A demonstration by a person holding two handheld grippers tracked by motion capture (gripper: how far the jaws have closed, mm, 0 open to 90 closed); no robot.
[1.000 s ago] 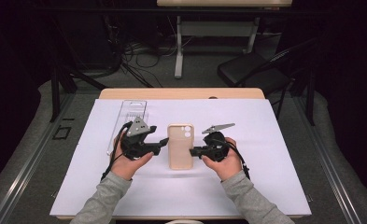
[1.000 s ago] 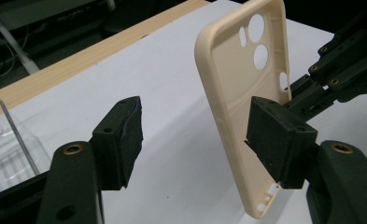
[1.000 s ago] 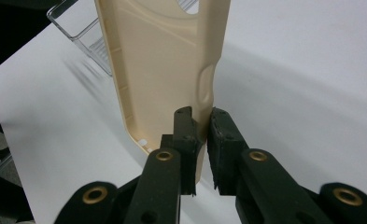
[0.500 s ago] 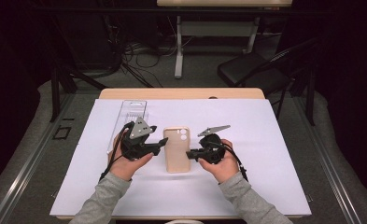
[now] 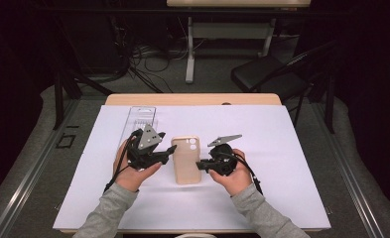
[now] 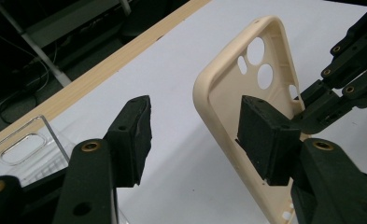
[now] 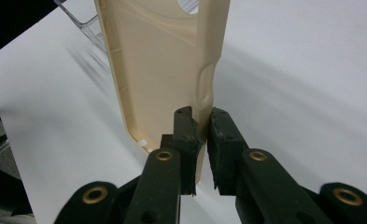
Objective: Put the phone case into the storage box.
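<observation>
Item: beige soft-plastic phone case [image 5: 185,160], long axis away from you. Your right claw [image 7: 201,140] pinches its side wall; your left claw [image 6: 204,135] gapes astride the opposite wall.

From above the person's side, the high view looks forward and down over the whole white table [image 5: 282,148], far enough back to catch the floor and a chair beyond. The left gripper view sits low and close, looking along its jaws at the beige phone case [image 6: 228,93]. The right gripper view, closer still, faces that same case [image 7: 162,60], the ground all three share.
</observation>
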